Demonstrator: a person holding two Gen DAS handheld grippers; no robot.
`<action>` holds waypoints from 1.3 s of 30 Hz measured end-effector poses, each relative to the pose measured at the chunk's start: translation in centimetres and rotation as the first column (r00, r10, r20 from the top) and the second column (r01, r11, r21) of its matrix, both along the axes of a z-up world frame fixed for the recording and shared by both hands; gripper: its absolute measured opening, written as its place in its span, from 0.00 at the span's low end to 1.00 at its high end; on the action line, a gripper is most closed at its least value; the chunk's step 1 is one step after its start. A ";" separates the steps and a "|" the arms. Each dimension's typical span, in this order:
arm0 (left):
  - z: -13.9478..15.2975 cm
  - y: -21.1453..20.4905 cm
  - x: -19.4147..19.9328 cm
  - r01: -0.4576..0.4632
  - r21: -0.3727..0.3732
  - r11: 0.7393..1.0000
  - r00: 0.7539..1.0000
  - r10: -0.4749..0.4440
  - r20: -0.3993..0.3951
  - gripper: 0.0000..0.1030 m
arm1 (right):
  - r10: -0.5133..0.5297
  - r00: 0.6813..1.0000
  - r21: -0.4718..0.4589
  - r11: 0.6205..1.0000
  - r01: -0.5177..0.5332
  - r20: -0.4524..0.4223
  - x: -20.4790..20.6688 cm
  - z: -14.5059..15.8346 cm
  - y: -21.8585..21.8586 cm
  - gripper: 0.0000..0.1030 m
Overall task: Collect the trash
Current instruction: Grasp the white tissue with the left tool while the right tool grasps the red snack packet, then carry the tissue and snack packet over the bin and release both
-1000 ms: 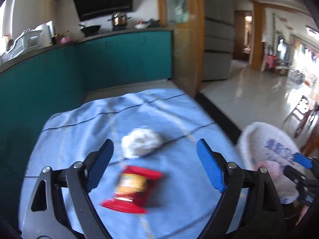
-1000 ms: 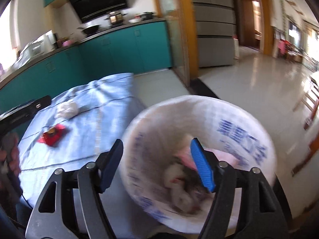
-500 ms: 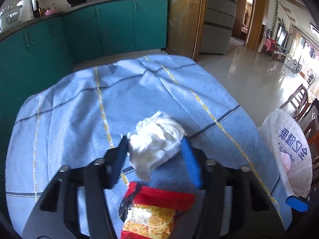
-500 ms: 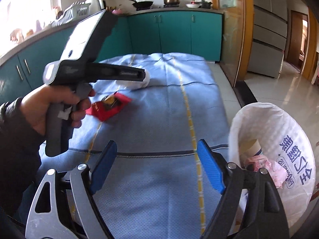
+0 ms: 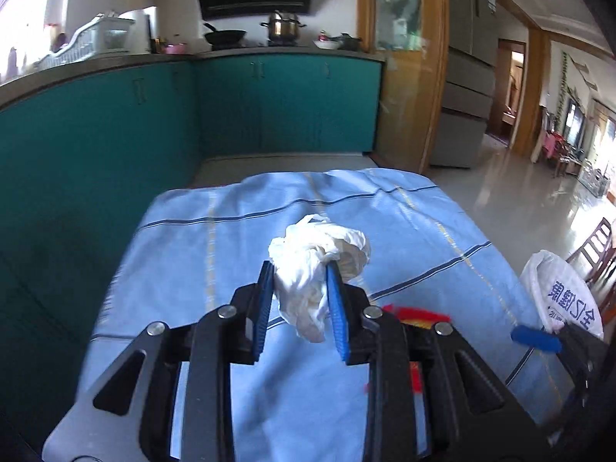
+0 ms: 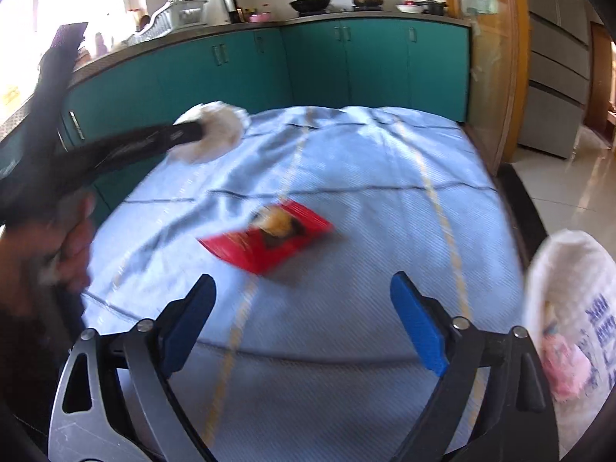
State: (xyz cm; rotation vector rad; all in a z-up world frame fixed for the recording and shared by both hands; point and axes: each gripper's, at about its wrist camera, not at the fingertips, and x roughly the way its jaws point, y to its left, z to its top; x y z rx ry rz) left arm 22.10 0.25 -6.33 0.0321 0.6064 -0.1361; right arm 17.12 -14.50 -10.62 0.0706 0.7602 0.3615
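Observation:
My left gripper (image 5: 298, 273) is shut on a crumpled white tissue wad (image 5: 319, 261) and holds it above the blue tablecloth (image 5: 231, 238). The wad also shows in the right wrist view (image 6: 213, 133), raised at the left. A red snack wrapper (image 6: 267, 240) lies flat on the cloth; only its edge (image 5: 419, 313) shows behind the left gripper's right finger. My right gripper (image 6: 302, 304) is open and empty, just short of the wrapper. A white trash bag (image 6: 577, 308) with blue print hangs at the table's right edge, with pink trash inside.
Teal kitchen cabinets (image 5: 288, 107) run behind and to the left of the table. A wooden door frame (image 5: 404, 77) and a tiled floor (image 5: 519, 192) lie to the right. The person's left hand (image 6: 73, 246) holds the left gripper's handle.
The left gripper closed on the tissue wad and lifted it off the cloth. The right gripper swung left from the trash bag toward the red wrapper.

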 end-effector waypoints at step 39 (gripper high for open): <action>2.4 1.6 -9.1 -0.001 -0.019 1.000 0.991 0.004 0.136 0.29 | 0.025 0.998 -0.040 0.999 -0.023 0.056 -4.6 2.3 -0.2 0.46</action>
